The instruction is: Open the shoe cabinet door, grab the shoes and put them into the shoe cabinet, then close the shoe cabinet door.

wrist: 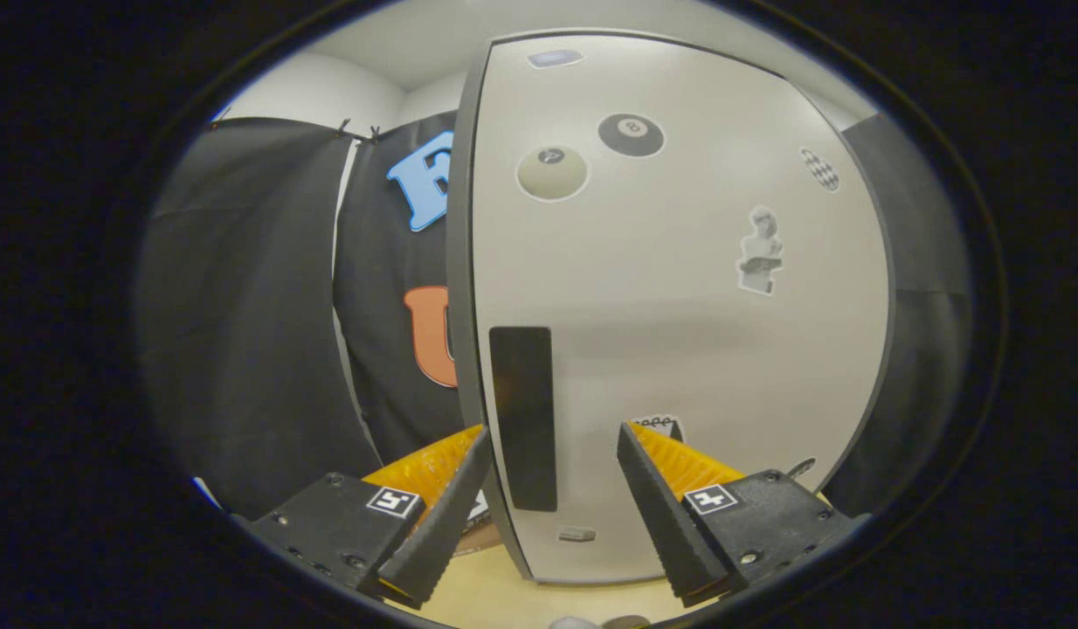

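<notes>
The shoe cabinet door (679, 332) stands straight ahead, a pale panel with a dark edge and several stickers on it. Its black rectangular handle (522, 418) runs upright near the door's left edge. My gripper (552, 437) is open, and the handle and the door's left edge lie between the two fingers, with one finger on each side of the edge. Neither finger visibly presses on the handle. Whether the door is ajar or fully closed I cannot tell.
Black cloth (251, 323) hangs to the left of the cabinet and behind it. A light wooden floor (495, 594) shows below the door, between the fingers. A white wall (321, 87) rises above the cloth.
</notes>
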A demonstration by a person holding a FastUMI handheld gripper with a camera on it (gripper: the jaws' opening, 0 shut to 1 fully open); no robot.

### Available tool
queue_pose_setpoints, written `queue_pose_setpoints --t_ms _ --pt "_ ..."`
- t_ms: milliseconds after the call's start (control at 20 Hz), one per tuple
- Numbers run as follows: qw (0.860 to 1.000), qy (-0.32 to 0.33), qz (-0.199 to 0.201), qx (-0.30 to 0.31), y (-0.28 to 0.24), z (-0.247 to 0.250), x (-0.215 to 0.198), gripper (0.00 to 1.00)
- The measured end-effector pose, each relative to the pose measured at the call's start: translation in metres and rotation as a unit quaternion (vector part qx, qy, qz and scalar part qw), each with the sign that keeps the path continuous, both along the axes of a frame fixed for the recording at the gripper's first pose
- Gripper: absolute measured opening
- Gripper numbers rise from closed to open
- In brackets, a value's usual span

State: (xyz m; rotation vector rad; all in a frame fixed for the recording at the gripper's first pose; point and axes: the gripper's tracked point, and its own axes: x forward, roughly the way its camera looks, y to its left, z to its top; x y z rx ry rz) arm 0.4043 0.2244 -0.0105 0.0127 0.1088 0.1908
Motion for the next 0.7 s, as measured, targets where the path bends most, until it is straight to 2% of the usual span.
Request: queue_pose_setpoints --t_ms 100,150,200,250,350,500,700 --pt "1.0 0.006 -0.004 0.002 0.003 -0.003 0.008 0.94" --pt "1.0 0.001 -0.012 0.005 0.003 -0.002 0.011 0.88" --pt "1.0 0.0 -0.015 0.005 0.005 0.002 0.01 0.87" --pt "1.0 0.003 -0.017 0.006 0.008 0.003 0.008 0.8" --pt "1.0 0.019 -0.018 0.015 0.014 -0.004 0.009 0.55" --pt "1.0 0.02 -0.023 0.004 0.012 -0.004 0.01 0.41" --pt "1.0 0.026 0.011 0.006 0.011 -0.007 0.006 0.34"
